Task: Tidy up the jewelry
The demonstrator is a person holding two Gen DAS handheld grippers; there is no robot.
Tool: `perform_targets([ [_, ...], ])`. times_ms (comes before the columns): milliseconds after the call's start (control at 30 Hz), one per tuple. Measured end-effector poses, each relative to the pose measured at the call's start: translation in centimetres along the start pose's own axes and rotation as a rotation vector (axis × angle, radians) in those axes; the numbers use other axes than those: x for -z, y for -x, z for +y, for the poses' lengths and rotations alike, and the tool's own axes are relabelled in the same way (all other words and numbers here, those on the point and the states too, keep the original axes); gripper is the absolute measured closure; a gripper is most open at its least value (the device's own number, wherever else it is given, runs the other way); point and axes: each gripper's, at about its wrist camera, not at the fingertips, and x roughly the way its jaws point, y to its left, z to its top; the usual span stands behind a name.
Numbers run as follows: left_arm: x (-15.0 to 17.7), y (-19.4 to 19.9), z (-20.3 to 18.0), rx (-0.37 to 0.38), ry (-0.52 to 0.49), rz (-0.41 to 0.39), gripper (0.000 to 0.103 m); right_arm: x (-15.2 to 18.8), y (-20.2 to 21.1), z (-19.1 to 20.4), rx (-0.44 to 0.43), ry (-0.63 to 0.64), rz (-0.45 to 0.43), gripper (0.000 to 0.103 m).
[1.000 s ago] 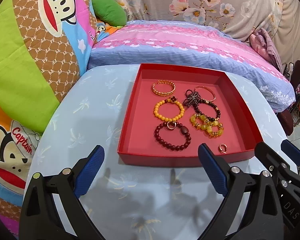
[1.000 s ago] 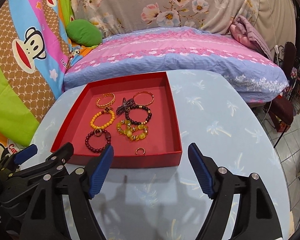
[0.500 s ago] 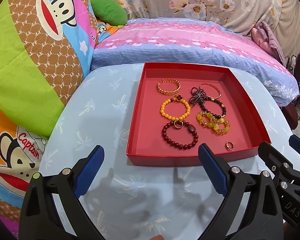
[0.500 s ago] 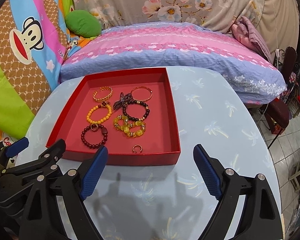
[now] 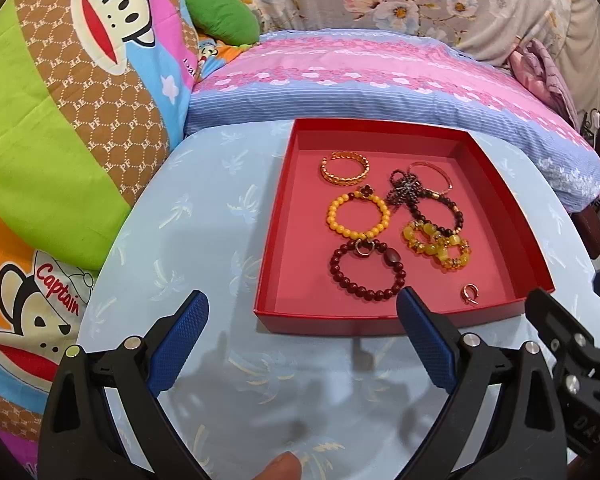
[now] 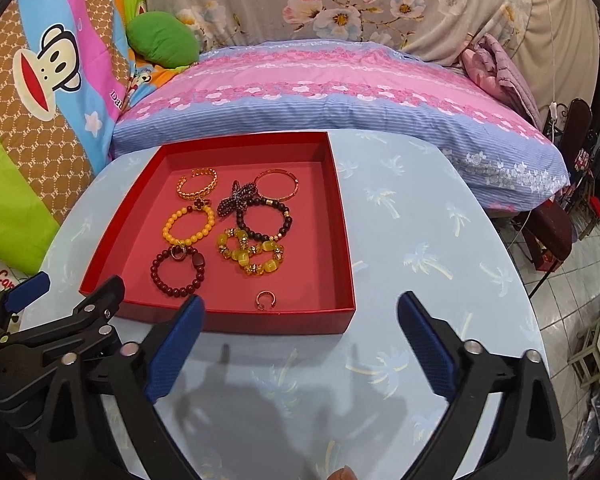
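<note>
We see a tabletop under a pale blue cloth printed with palm trees. Behind it lies a pink-and-blue striped pillow, with a green cushion and a cartoon-monkey quilt to its left.
</note>
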Motion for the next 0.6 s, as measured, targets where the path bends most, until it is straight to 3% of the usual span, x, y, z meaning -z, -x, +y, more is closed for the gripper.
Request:
perform_targets([
  [600,-0.01,-0.19,0.21,-0.003,0.013,0.002,0.009,-0.01,0.13,0.07,-0.004,0.000,-0.040,0.006],
])
